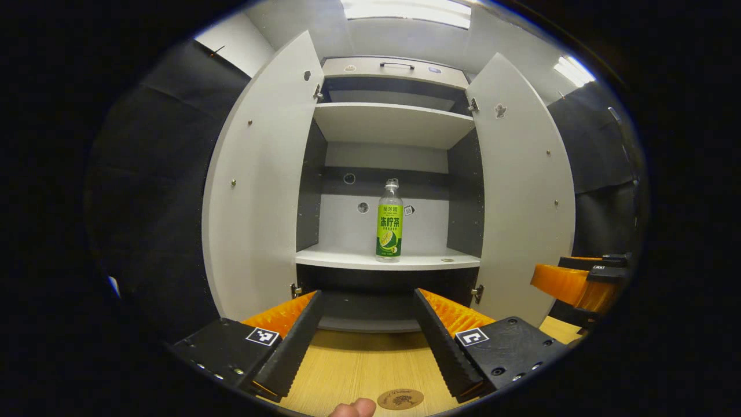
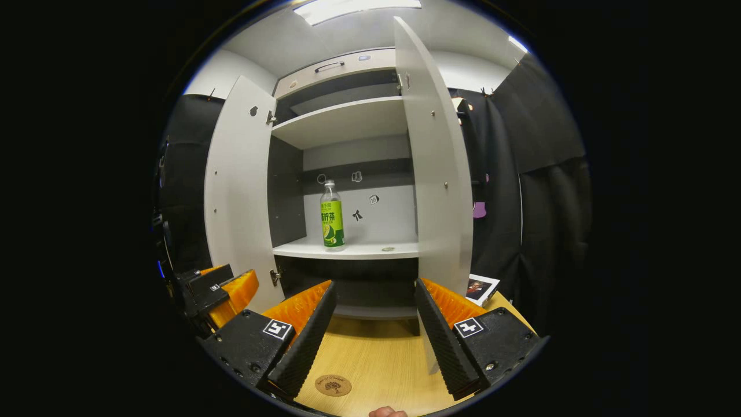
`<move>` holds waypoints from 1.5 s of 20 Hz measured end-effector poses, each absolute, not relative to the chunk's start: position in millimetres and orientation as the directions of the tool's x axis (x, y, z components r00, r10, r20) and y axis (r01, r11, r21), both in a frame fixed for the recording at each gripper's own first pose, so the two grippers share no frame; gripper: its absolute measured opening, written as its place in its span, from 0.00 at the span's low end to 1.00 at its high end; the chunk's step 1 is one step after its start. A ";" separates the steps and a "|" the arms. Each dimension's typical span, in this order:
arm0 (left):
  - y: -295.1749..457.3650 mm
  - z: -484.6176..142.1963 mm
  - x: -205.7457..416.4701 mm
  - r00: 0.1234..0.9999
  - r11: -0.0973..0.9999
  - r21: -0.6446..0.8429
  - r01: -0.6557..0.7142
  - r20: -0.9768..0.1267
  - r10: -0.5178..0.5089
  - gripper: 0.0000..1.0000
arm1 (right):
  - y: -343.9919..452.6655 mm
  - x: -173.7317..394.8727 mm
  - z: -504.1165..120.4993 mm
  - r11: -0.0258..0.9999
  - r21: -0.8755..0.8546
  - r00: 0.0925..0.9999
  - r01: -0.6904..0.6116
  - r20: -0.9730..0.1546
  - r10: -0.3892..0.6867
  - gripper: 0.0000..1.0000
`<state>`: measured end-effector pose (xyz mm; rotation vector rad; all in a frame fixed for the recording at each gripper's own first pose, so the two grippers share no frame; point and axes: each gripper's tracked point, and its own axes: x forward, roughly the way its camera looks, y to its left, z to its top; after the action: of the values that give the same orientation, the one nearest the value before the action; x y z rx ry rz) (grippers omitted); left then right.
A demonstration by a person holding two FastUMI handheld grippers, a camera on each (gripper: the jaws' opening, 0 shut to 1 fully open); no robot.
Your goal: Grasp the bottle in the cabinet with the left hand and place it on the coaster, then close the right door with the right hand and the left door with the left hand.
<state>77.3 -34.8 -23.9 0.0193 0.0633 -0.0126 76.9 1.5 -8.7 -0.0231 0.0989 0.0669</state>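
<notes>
Both grippers hang in front of the cabinet with nothing between their fingers: the left gripper (image 1: 367, 341) has its jaws spread wide over the table, and the right gripper (image 2: 373, 336) is spread just as wide.

Largest first, the cabinet (image 1: 393, 124) is flat, matt, pale board with darker inner side walls, hard-edged and rigid. Its left door (image 1: 260, 191) and right door (image 1: 521, 191) stand swung fully out on small metal hinges; they are plain slabs, so a push on the outer face should swing them shut. Below lies the table (image 1: 359, 365), a smooth light wood-grain top.

On the lower shelf (image 1: 347, 258) the bottle (image 1: 389, 223) stands upright, alone, near the middle and close to the front edge. It is a slim, clear plastic cylinder with a glossy green wrap round its body and a narrower neck and cap. It looks likely to be light to moderate in weight, slightly squashy and slippery. I would take it across the labelled body, about mid-height, where the sides run straight.

Smallest is the coaster (image 1: 400, 399), a thin brown disc lying flat on the table near its front edge, just by the left gripper's fingers.
</notes>
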 end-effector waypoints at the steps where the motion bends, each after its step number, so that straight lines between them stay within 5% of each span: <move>1: -35.2 -26.4 76.7 0.998 1.000 0.017 0.015 -0.064 -0.014 0.94 | 0.0 74.4 -9.5 0.998 -0.020 0.993 -0.066 -0.102 0.064 0.83; 26: -21.6 -13.0 62.2 0.999 1.000 -0.010 0.000 -0.045 -0.001 0.95 | 8.3 61.4 -13.3 0.996 -0.035 0.992 -0.081 -0.103 0.077 0.84; 30: -40.0 3.4 97.1 0.995 0.995 -0.036 0.096 -0.033 -0.097 0.94 | 9.4 57.2 -7.3 0.995 -0.041 0.991 -0.092 -0.100 0.088 0.84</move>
<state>97.1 -40.0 3.4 -0.0339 0.0348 -0.0969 57.2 9.4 -7.3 -0.0455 0.0988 0.0902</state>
